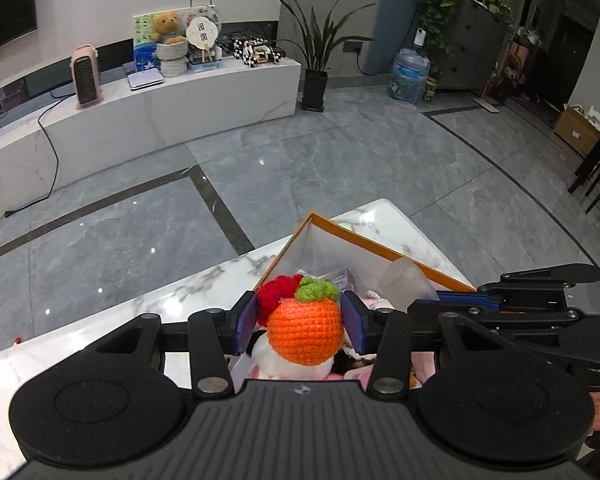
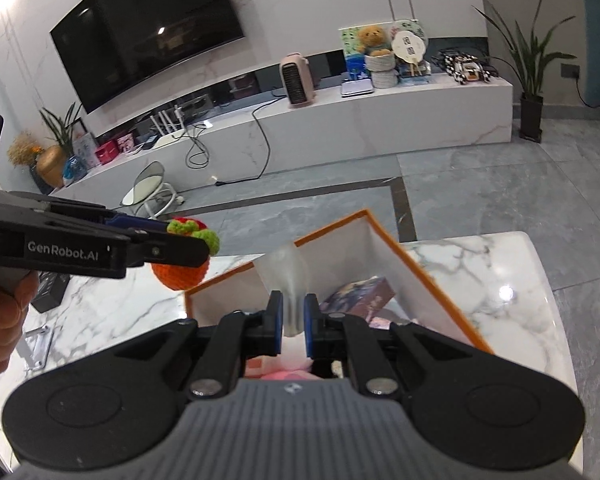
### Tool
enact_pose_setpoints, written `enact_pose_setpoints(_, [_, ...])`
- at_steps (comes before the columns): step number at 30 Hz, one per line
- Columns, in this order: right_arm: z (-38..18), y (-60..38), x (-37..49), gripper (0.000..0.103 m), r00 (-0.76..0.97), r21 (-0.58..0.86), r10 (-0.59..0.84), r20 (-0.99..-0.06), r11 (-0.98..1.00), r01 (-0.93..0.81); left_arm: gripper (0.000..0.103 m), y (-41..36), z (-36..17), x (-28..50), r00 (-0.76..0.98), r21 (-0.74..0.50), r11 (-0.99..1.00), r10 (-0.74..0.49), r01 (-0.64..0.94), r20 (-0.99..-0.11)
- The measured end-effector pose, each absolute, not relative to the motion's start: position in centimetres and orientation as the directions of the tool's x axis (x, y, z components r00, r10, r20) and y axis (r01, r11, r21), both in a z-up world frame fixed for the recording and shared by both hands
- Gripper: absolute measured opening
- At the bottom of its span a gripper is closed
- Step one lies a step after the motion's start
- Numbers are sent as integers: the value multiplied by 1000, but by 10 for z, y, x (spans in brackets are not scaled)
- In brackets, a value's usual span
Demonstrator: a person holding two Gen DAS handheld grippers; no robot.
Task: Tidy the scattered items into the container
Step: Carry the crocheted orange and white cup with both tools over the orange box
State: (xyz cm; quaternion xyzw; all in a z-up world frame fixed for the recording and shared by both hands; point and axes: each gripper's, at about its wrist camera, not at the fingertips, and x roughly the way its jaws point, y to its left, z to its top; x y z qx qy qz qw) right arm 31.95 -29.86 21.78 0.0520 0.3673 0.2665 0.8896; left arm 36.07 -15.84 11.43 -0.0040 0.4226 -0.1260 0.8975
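My left gripper [image 1: 300, 320] is shut on an orange crocheted fruit toy [image 1: 305, 330] with a green and red top, held above the near edge of the orange-rimmed white box [image 1: 364, 240]. The toy also shows in the right wrist view [image 2: 180, 272], at the box's left side. My right gripper [image 2: 293, 320] is shut on a translucent plastic cup [image 2: 290, 276], held over the box [image 2: 420, 264]. The cup shows in the left wrist view [image 1: 404, 280] too. Inside the box lie a printed card packet [image 2: 360, 296] and pink items [image 2: 288, 374].
The box stands on a white marble table [image 2: 500, 280]. A black object [image 2: 50, 286] and a metal bracket [image 2: 38, 346] lie on the table at the left. Beyond is grey tiled floor [image 1: 300, 152] and a TV bench [image 1: 160, 108].
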Motion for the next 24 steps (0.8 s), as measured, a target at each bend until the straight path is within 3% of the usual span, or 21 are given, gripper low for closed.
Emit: enact_pose_setpoints(24, [172, -295, 368, 12, 554, 262, 445, -703, 887, -379, 53, -167, 54, 406, 527, -161, 959, -265, 235, -808])
